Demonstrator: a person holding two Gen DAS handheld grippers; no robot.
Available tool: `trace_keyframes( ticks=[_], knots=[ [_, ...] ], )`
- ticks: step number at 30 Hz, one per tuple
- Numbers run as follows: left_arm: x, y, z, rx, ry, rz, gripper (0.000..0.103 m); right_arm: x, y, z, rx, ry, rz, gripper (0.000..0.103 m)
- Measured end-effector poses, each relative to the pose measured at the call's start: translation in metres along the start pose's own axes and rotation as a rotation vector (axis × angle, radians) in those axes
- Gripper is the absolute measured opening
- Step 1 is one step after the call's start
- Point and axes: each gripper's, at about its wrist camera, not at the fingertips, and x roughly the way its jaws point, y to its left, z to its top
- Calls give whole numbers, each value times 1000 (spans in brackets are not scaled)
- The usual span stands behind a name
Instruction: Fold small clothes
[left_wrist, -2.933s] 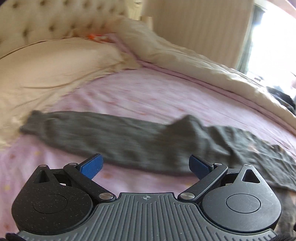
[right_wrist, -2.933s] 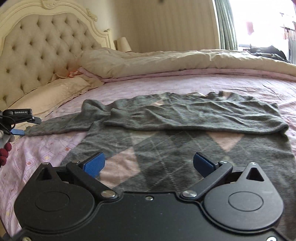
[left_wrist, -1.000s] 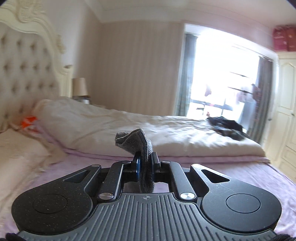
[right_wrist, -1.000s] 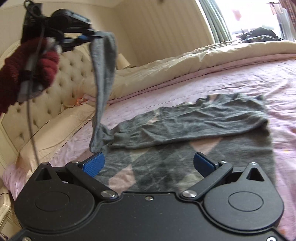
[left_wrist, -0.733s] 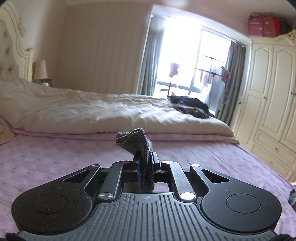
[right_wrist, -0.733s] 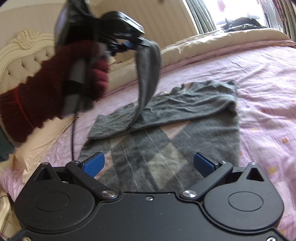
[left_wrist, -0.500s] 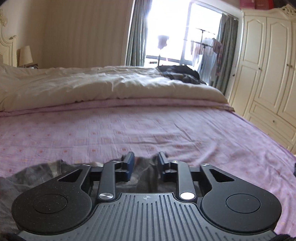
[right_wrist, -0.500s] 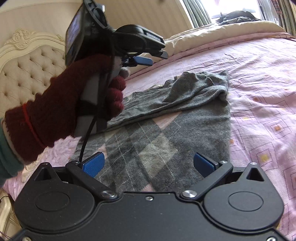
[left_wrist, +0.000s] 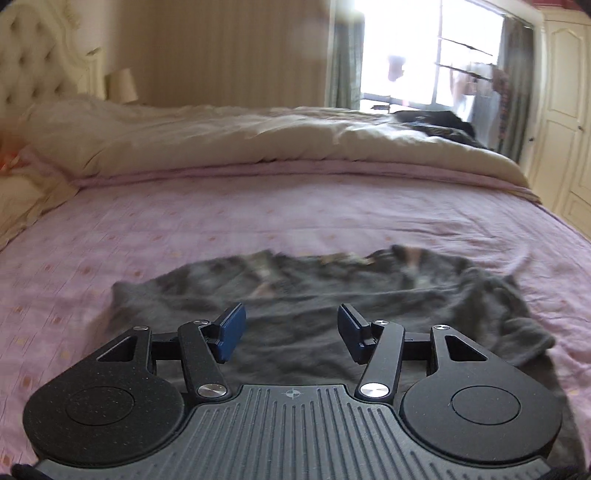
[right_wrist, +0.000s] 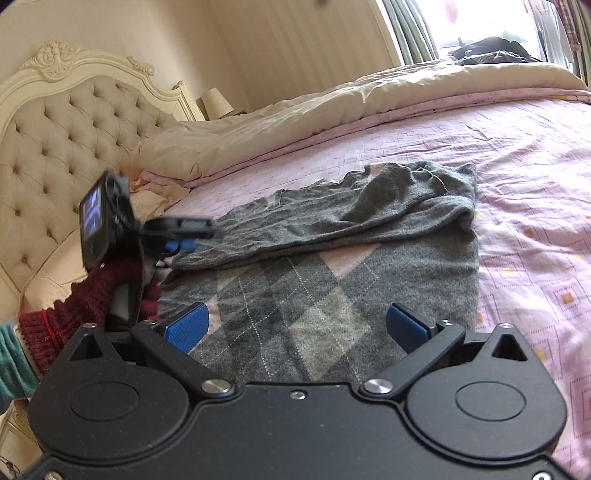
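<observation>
Sleeve, grey: carried over and laid across the sweater (right_wrist: 332, 266) body on the bed (right_wrist: 517, 155), just ahead of the left gripper (left_wrist: 291, 328), jaws just opening, empty; right gripper (right_wrist: 295, 328) wide open, empty.

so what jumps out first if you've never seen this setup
A grey argyle sweater lies flat on the pink bedspread, a sleeve folded across it. The left tongs, held in a dark red glove, are at its left edge, having just been opening with nothing gripped; the right tongs hover open.
</observation>
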Motion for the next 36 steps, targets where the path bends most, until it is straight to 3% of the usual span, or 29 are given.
trace_keyframes(
  ticks=[4, 7, 9, 14, 16, 18, 26, 28, 32, 36],
  knots=[
    [17, 66, -20, -140, 94, 113, 52, 9, -10, 14, 5, -15, -17, 103],
    [13, 102, -38, -199, 70, 166, 56, 19, -19, 27, 1, -29, -42, 103],
    [5, 117, -46, -238, 27, 103, 56, 27, -28, 37, -2, -47, -65, 103],
    [2, 107, -53, -174, -1, 118, 57, 52, -56, 65, 21, -91, -131, 102],
    [3, 105, -53, -171, -4, 123, 58, 65, -65, 76, 13, -93, -158, 96],
    [6, 106, -53, -179, -9, 120, 58, 81, -73, 86, 0, -75, -185, 83],
    [10, 108, -58, -159, -9, 138, 59, 129, -102, 101, -3, 4, -258, 75],
    [10, 108, -58, -157, -9, 138, 60, 139, -104, 102, -5, 40, -260, 63],
    [11, 107, -58, -152, -9, 144, 60, 137, -99, 101, -22, 32, -283, 11],
    [11, 107, -58, -151, -9, 143, 60, 102, -88, 104, -20, -56, -259, 11]
  ],
)
